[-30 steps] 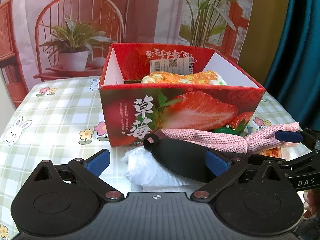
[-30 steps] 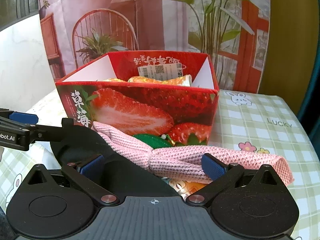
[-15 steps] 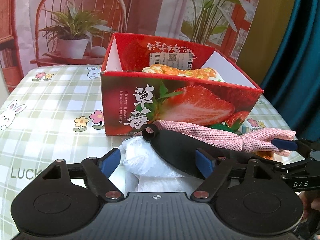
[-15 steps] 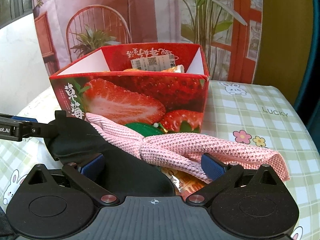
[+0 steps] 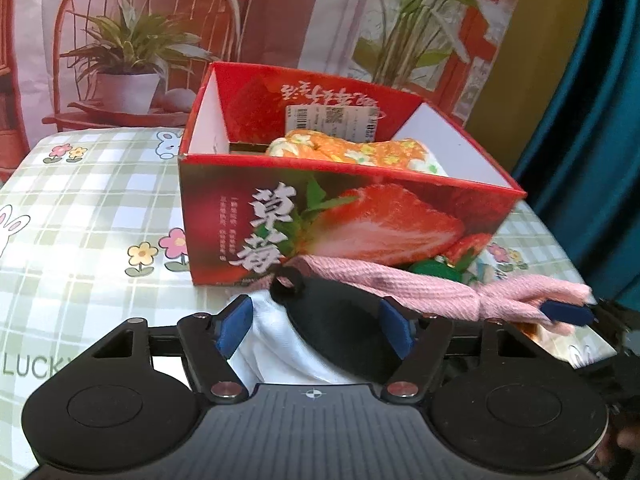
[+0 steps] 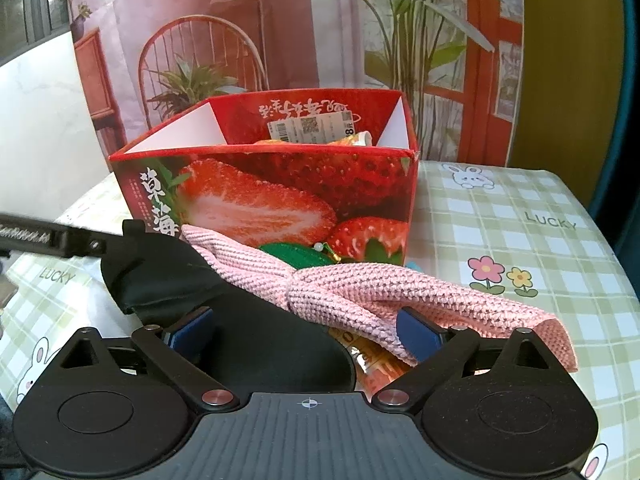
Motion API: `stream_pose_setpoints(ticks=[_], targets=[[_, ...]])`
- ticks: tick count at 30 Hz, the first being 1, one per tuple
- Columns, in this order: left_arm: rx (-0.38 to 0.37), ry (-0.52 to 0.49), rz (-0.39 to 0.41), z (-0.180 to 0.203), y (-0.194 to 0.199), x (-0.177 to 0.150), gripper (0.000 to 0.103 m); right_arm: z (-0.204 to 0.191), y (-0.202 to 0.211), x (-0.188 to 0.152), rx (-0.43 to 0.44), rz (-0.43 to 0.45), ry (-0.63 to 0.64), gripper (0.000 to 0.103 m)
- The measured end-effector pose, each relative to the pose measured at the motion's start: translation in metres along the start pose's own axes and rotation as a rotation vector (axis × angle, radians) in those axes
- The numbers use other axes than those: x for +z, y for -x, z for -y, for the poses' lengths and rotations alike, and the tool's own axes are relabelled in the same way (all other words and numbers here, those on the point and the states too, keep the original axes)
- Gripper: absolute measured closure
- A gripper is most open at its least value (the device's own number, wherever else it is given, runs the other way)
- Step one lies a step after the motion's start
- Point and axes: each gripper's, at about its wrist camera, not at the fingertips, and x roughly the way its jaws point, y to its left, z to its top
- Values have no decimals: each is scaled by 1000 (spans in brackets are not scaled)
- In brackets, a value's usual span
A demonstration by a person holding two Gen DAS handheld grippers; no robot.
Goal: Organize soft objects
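A pile of soft things lies in front of the red strawberry box [image 5: 360, 216] [image 6: 280, 184]. The pile holds a white cloth [image 5: 276, 344], a black soft piece [image 5: 336, 320] [image 6: 160, 272] and a knotted pink knitted cloth [image 5: 400, 284] [image 6: 380, 292]. My left gripper [image 5: 315, 328] is closing around the white cloth and the black piece, and its left pad just reaches the cloth's edge. My right gripper [image 6: 305, 332] stands wide, closing slightly, with the black piece, the pink cloth and an orange packet [image 6: 372, 356] between its fingers. An orange floral cloth [image 5: 352, 152] lies inside the box.
A green item [image 5: 432, 270] [image 6: 288, 252] sits behind the pink cloth, against the box. The checked tablecloth [image 5: 88, 216] [image 6: 520, 216] runs left and right of the box. A printed backdrop stands behind, and a blue curtain [image 5: 592, 128] hangs at the right.
The left gripper's pads have come much closer together around the white cloth and black piece. The right gripper's pads have narrowed slightly. The pile and the box stay where they were.
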Motion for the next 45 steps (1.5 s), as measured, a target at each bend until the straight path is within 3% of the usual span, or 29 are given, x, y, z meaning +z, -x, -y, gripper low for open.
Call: stream_pose_setpoints(ticks=[7, 8, 9, 10, 16, 19, 45], targets=[[-23, 27, -33, -6, -25, 16, 33, 1, 0, -2, 8, -5, -10, 7], [-27, 15, -27, -5, -26, 17, 48, 1, -1, -3, 8, -8, -11, 7], [-26, 7, -13, -4, -26, 17, 87, 1, -1, -4, 8, -11, -9, 7], [-8, 3, -7, -3, -25, 17, 96, 0, -2, -4, 8, -13, -7, 7], [9, -17, 59, -3, -4, 12, 97, 0, -3, -6, 11, -17, -13, 7], [20, 20, 75, -11, 7, 8, 97, -1, -4, -5, 9, -16, -11, 7], [24, 101, 56, -30, 38, -44, 97, 1, 4, 0, 2, -10, -4, 8]])
